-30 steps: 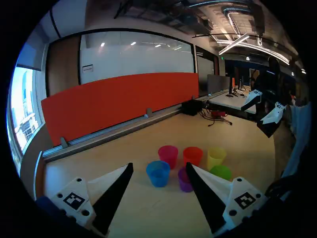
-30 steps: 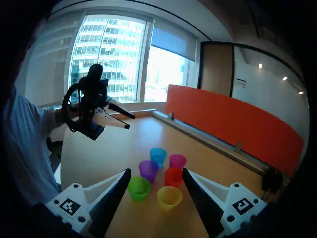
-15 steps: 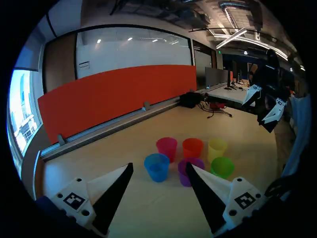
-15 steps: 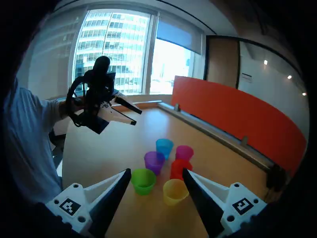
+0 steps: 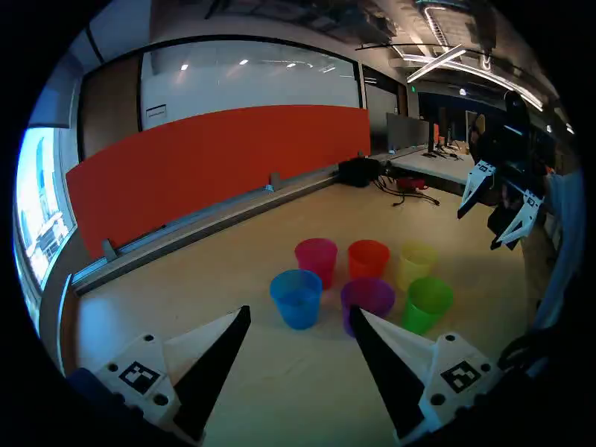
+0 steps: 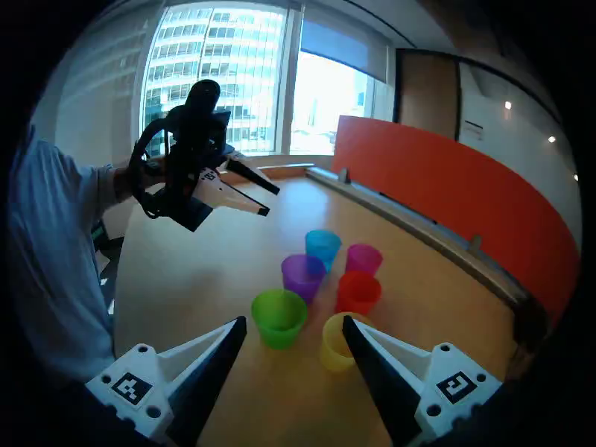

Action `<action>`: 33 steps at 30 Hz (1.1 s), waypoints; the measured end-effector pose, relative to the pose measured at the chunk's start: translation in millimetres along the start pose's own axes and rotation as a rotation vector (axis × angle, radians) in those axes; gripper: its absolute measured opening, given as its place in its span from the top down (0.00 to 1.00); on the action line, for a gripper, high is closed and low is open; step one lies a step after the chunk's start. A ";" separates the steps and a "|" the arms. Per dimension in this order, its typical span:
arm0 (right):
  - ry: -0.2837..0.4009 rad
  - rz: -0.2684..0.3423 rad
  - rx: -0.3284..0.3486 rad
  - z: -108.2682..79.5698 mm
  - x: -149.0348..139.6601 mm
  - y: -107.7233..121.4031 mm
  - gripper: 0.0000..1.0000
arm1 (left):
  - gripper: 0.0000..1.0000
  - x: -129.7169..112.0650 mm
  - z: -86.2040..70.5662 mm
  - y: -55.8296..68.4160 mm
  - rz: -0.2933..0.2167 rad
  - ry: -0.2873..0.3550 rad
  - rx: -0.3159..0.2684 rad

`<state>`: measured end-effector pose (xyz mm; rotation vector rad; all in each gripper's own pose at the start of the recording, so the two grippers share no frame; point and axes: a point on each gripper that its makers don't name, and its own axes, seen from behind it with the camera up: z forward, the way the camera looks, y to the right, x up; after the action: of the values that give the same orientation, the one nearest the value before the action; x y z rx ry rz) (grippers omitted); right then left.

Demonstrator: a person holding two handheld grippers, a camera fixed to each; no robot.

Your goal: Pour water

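Nearest, the left gripper [image 5: 298, 309] and right gripper [image 6: 292, 320] hover empty, fingers spread wide. Just ahead on the table [image 5: 246, 249], six cups cluster, the blue cup [image 5: 296, 298] nearest the left. Likely the approach; next, one gripper must close on a cup

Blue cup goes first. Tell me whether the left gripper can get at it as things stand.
Probably yes. The left gripper is open, and the blue cup stands ahead of the gap between its fingers, with bare table in front. The purple cup sits close beside it.
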<state>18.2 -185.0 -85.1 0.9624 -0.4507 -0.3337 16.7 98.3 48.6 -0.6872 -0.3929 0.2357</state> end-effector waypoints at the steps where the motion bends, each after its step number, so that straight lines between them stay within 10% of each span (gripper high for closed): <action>1: -0.006 0.001 0.002 1.7 -2.7 -0.3 0.00 | 0.01 -1.7 1.5 -0.2 -0.001 -0.002 -0.001; 33: -0.096 -0.024 0.076 51.8 -30.2 -3.0 0.00 | 0.01 -36.3 45.8 -6.3 0.016 -0.065 -0.039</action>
<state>-34.3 -209.3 -68.8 1.0289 -0.5427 -0.3876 -35.0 107.4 75.1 -0.7228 -0.4552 0.2669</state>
